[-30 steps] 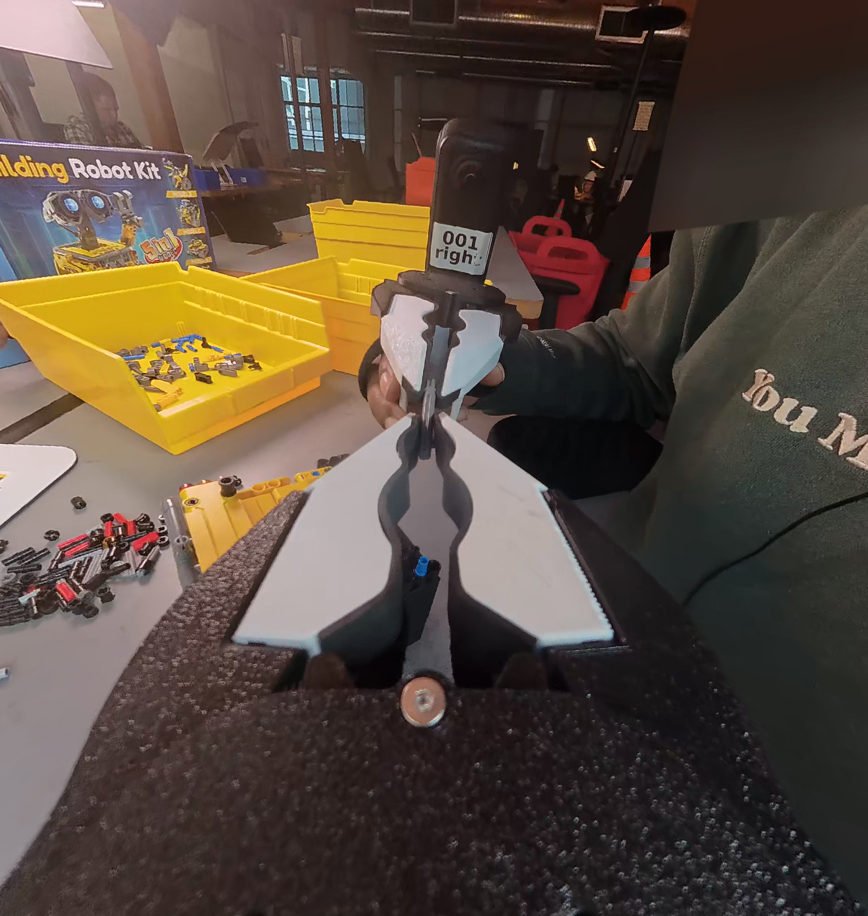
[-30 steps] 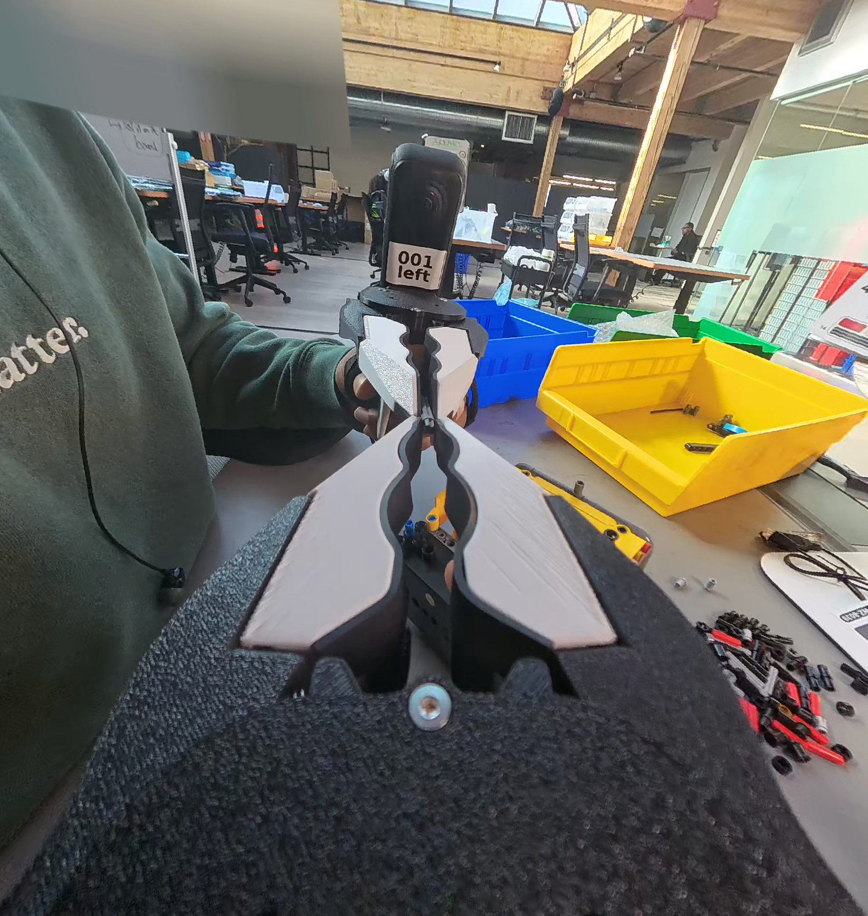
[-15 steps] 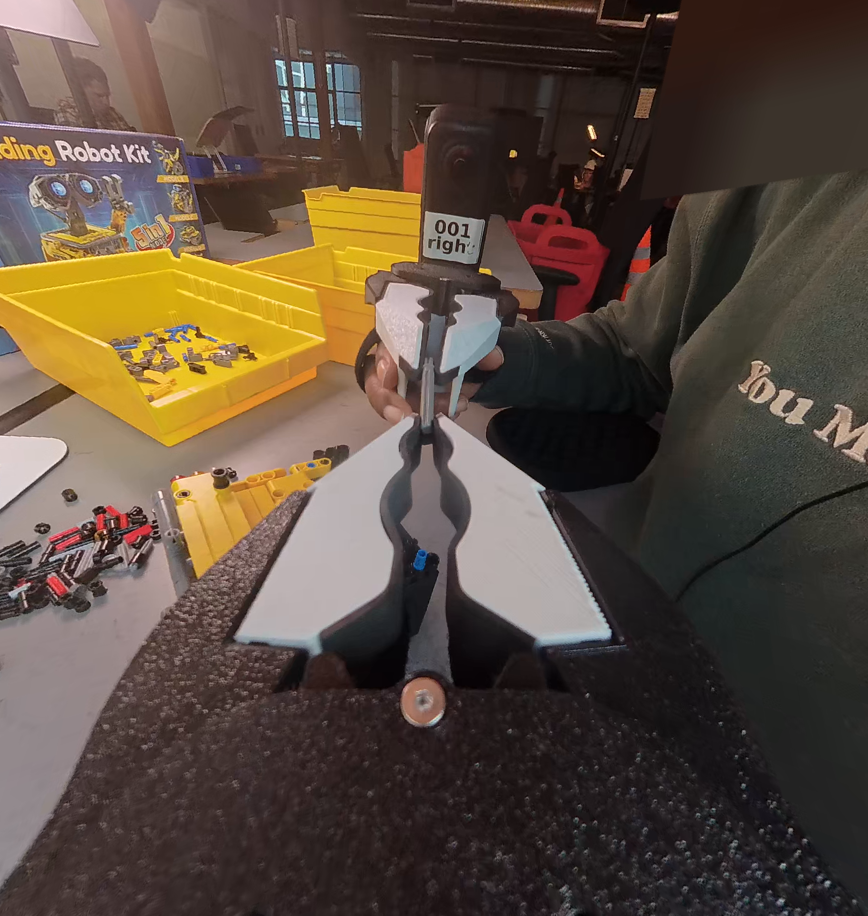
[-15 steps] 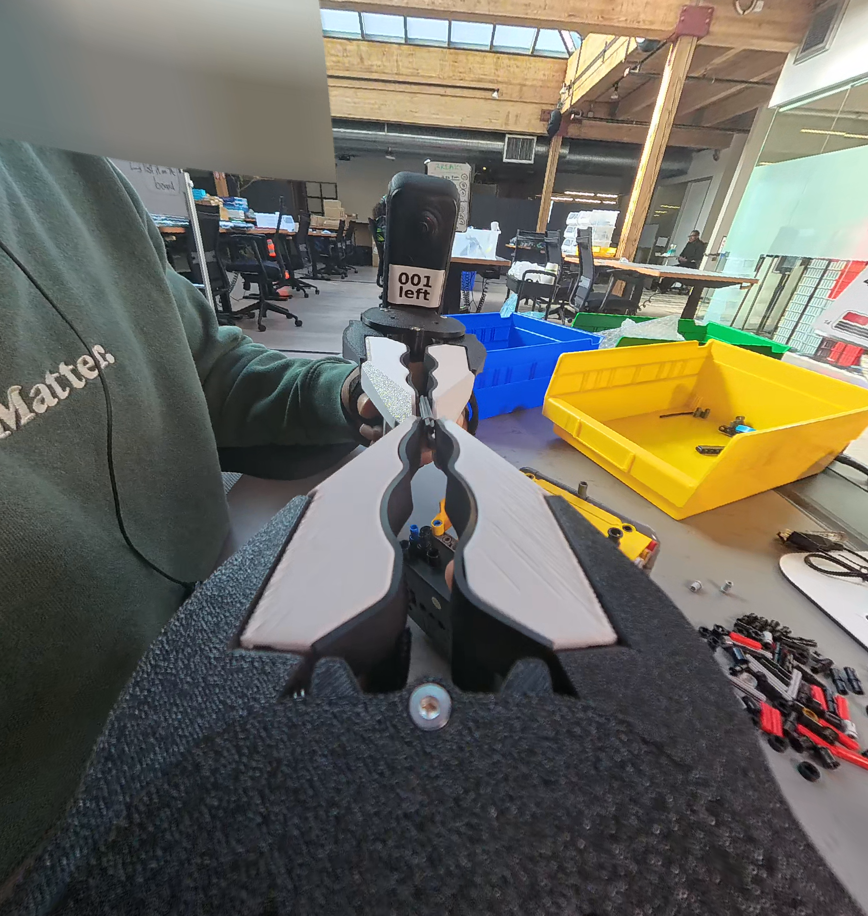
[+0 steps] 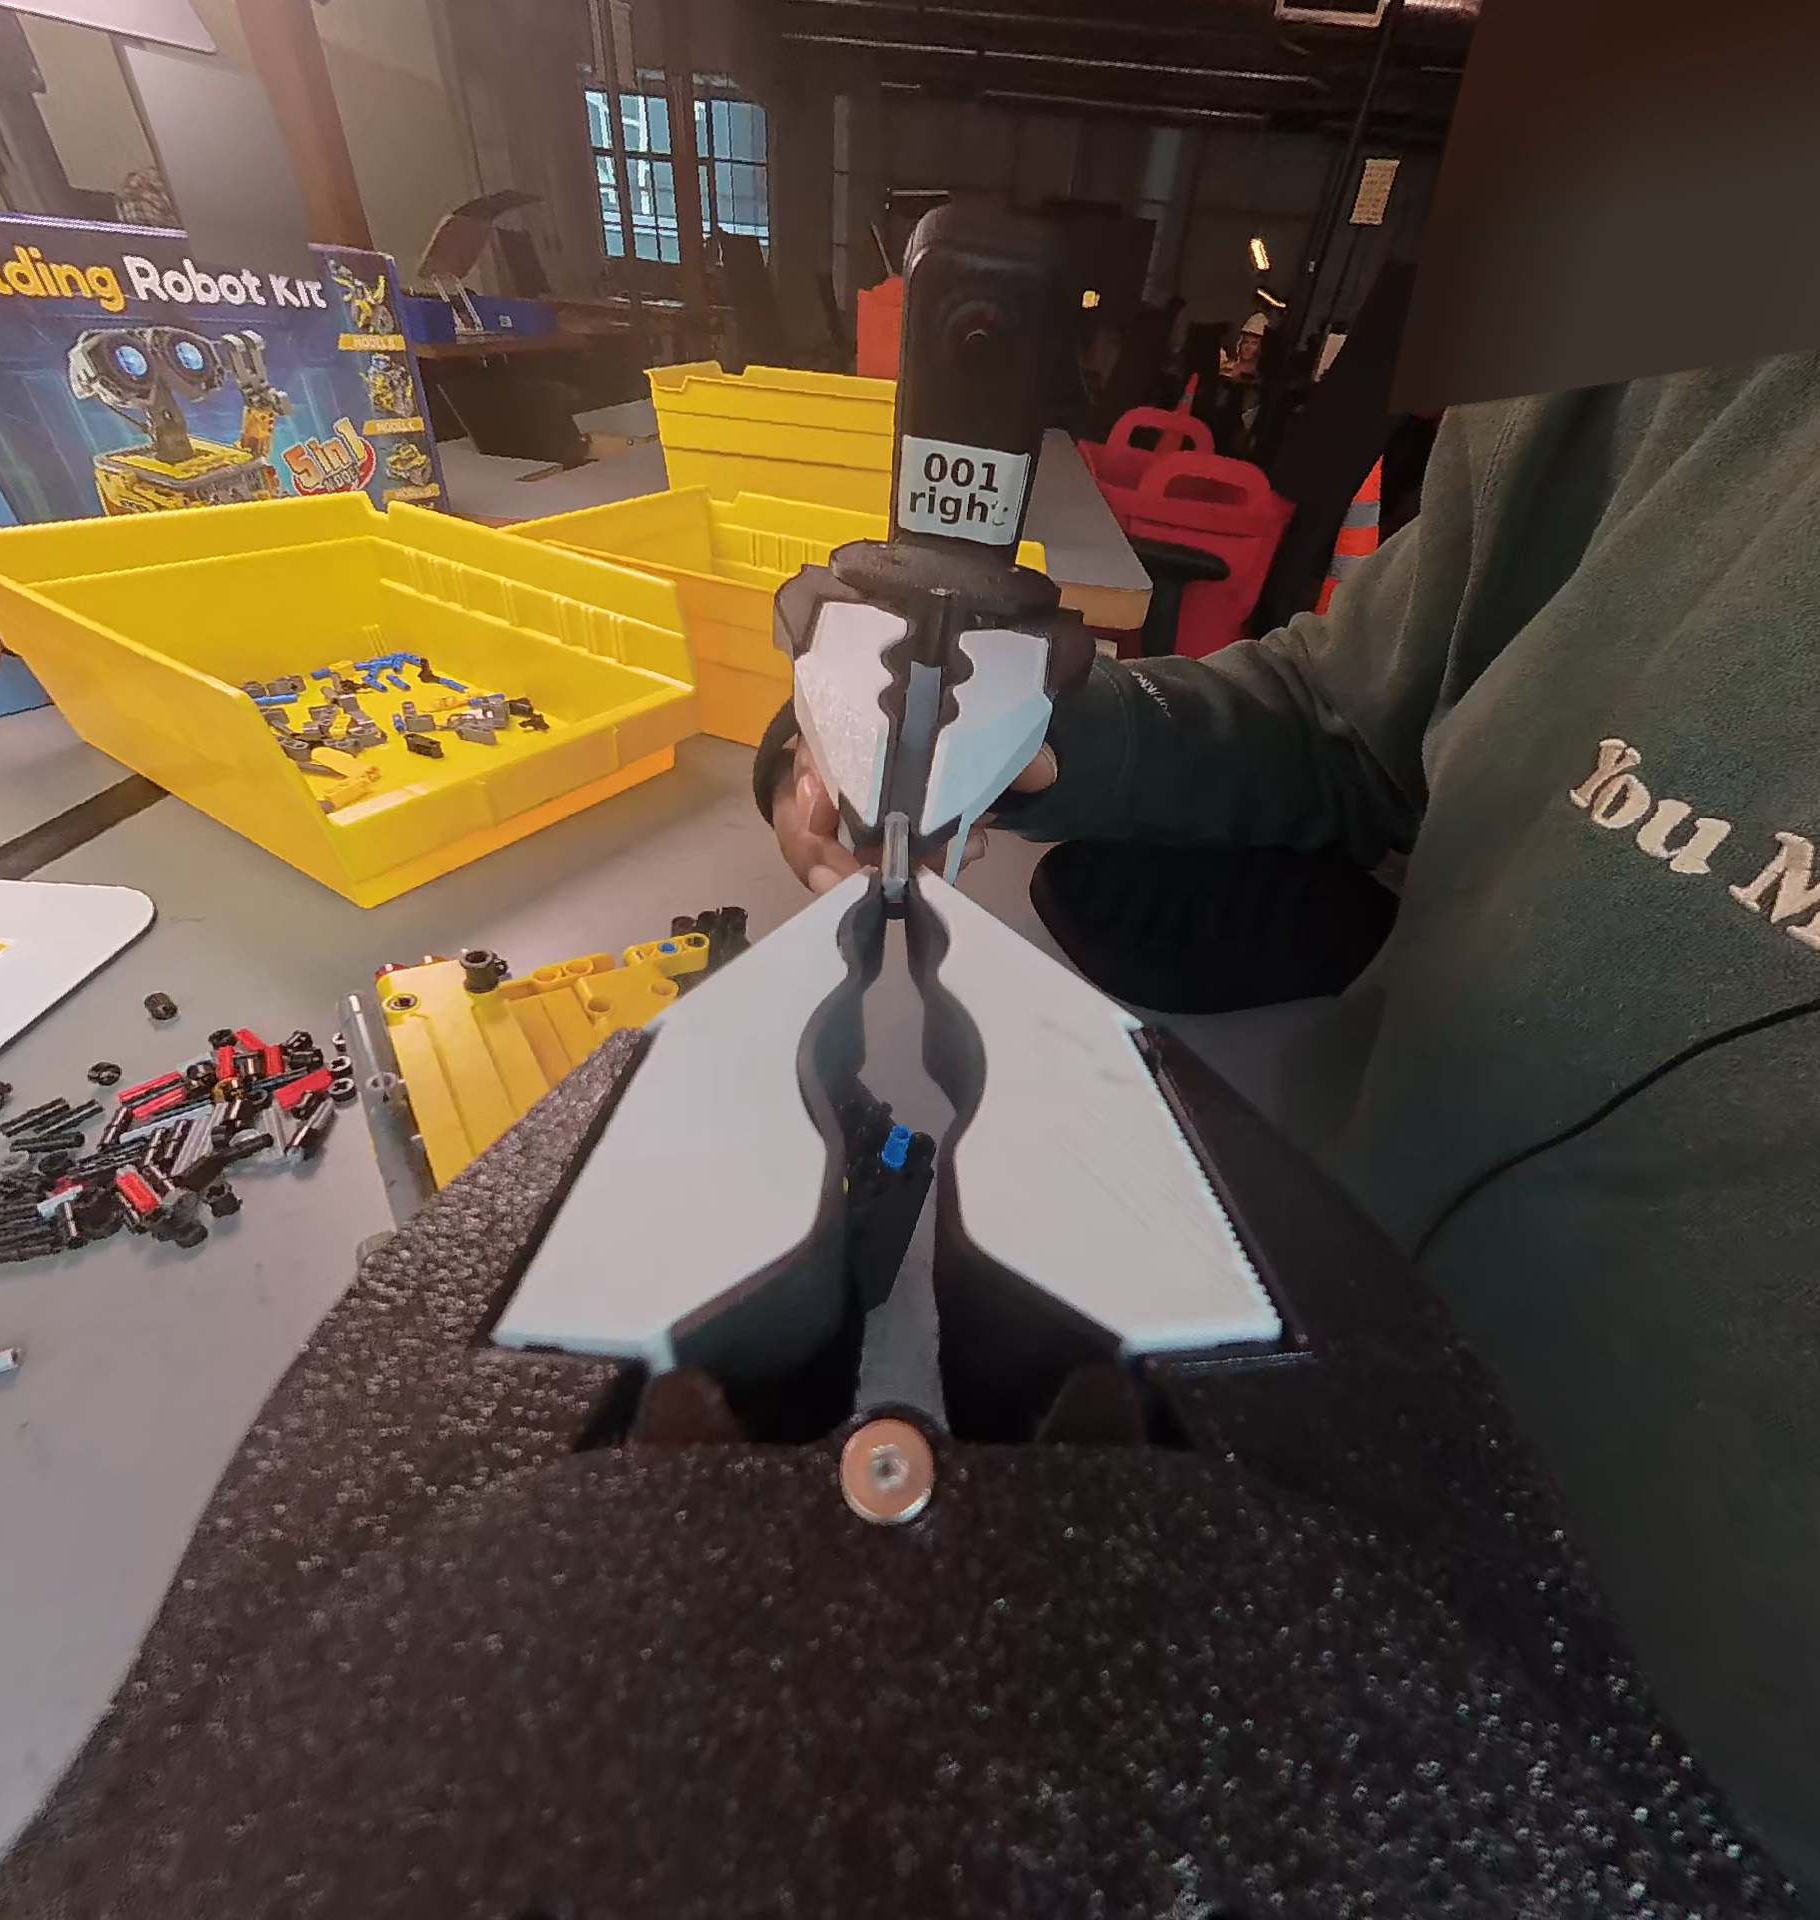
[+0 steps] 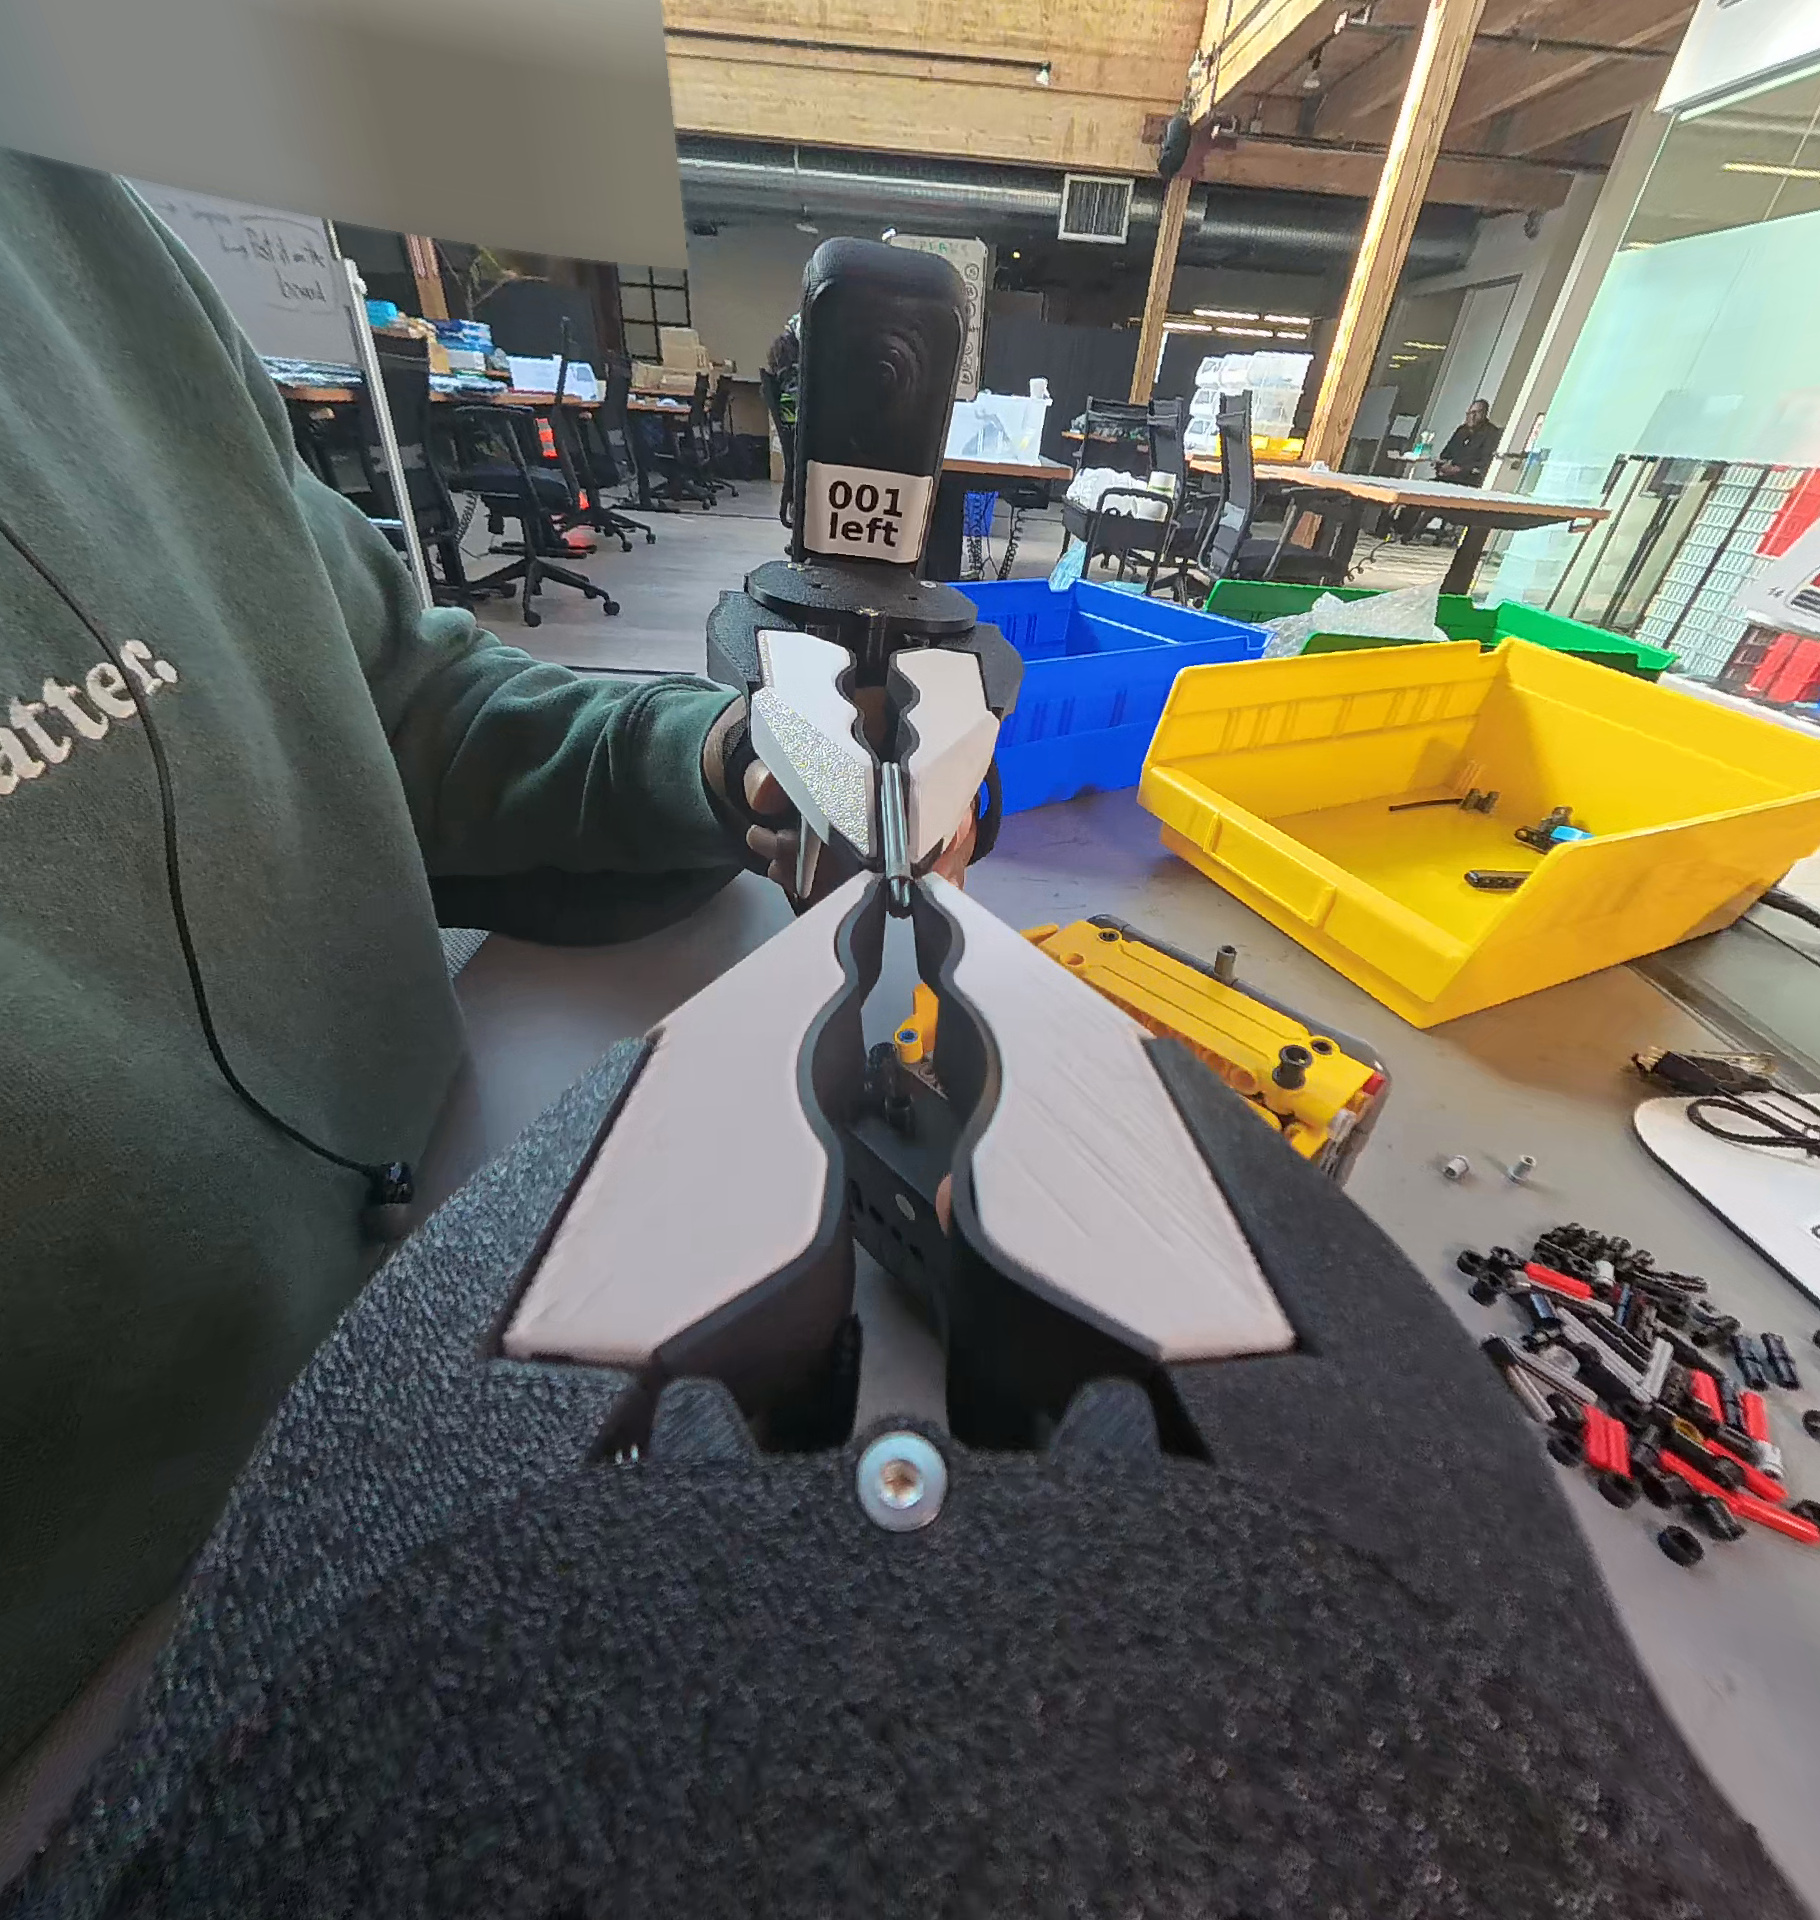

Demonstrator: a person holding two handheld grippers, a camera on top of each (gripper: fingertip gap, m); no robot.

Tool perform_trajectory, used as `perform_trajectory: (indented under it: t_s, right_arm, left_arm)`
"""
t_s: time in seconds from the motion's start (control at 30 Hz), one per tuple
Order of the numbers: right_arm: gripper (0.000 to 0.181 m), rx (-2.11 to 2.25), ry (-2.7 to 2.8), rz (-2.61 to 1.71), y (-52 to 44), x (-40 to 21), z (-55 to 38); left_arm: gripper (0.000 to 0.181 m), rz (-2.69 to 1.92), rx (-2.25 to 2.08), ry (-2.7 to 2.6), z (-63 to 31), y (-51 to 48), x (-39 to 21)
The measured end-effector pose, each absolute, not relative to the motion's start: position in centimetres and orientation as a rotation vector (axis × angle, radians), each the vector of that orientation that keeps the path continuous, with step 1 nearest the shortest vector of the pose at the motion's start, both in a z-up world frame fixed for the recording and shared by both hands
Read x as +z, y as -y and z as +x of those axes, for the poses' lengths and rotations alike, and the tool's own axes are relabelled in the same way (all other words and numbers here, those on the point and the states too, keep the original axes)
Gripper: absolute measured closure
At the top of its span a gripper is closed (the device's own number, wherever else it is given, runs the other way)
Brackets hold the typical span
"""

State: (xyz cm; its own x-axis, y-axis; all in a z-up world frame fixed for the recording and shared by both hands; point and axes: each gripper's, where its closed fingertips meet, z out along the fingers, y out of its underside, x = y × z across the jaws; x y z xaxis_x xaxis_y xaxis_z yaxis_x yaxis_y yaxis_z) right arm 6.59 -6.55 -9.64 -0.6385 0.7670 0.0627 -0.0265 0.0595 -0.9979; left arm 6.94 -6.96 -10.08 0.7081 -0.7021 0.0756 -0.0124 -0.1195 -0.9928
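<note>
Left of the yellow assembly [image 5: 532, 1023] lies a pile of black and red pins [image 5: 127, 1132]. Above the assembly, the left gripper [image 5: 893, 902] and right gripper [image 6: 895, 896] meet tip to tip, both clamped on one thin metal rod [image 6: 893, 821]. Right of it stands a yellow bin [image 6: 1488, 831].

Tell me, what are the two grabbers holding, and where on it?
Both hold one thin metal rod, one at each end: the left gripper and the right gripper meet tip to tip, each shut on its end.
</note>
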Motion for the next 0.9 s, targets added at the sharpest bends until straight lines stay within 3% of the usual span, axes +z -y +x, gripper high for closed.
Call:
perform_trajectory:
  t_s: [0.4, 0.53, 0.9]
  right_arm:
    - [0.177, 1.598, 1.718, -0.770, 5.7, -10.1, 6.3]
    - [0.169, 1.549, 1.734, -0.797, 4.3, -10.0, 6.7]
    - [0.150, 1.022, 2.147, -0.738, 7.2, -17.3, 6.0]
  left_arm:
    - [0.179, -1.615, -0.632, -0.579, 6.1, 6.7, -10.5]
    - [0.180, -1.603, -0.575, -0.510, 3.5, 6.7, -9.6]
    - [0.179, -1.725, -0.429, -0.578, 2.7, 6.3, -12.5]
